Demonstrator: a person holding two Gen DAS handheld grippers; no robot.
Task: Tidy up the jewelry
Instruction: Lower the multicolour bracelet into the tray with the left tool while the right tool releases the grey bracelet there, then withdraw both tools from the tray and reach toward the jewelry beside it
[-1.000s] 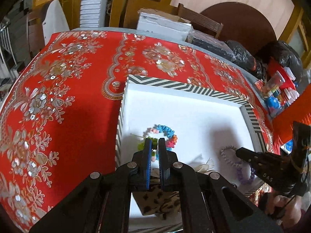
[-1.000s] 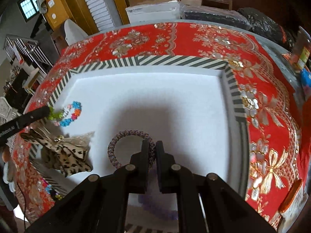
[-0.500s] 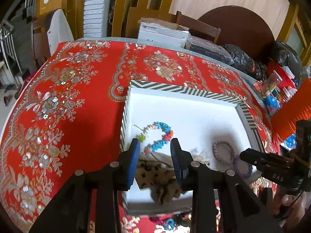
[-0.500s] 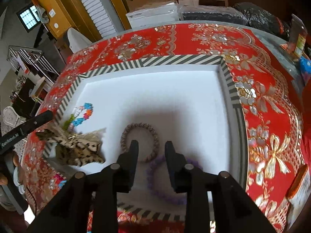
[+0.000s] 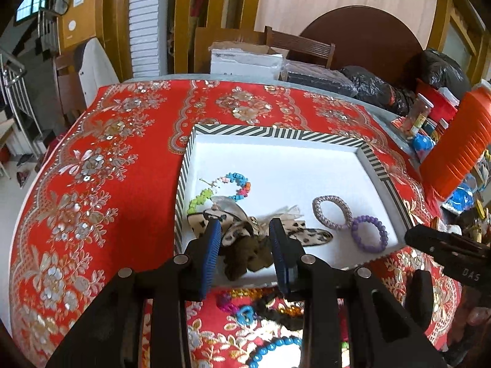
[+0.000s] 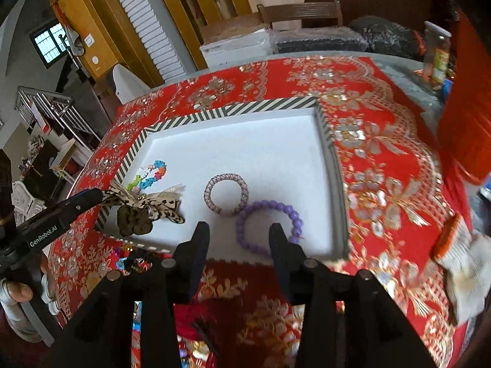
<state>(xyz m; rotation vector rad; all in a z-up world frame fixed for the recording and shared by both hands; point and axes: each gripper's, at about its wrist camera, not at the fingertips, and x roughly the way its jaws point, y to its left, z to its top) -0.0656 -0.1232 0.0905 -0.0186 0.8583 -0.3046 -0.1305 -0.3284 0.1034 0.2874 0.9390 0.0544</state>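
Note:
A white tray with a striped rim (image 5: pixel 276 132) (image 6: pixel 233 110) lies on the red patterned cloth. In it are a colourful bead bracelet (image 5: pixel 236 184) (image 6: pixel 153 174), a leopard-print bow (image 5: pixel 307 234) (image 6: pixel 144 205), a woven lilac bracelet (image 5: pixel 317 211) (image 6: pixel 208 193) and a purple bead bracelet (image 5: pixel 356 233) (image 6: pixel 267 205). My left gripper (image 5: pixel 245 230) hangs open above the tray's near edge, over the bow, holding nothing. My right gripper (image 6: pixel 239 230) is above the near edge by the purple bracelet. Its jaws are opening and nothing is between them.
Loose bright jewelry (image 5: pixel 245 312) (image 6: pixel 135 263) lies on the cloth in front of the tray. An orange ridged container (image 5: pixel 460 147) and jars stand at the right. A white glove (image 6: pixel 460 263) lies at the right edge. Boxes and black bags line the table's far side.
Both grippers have opened and drawn back and up from the tray. The left let go by the colourful bracelet, and the right let go of the woven one. Both bracelets now lie in the tray.

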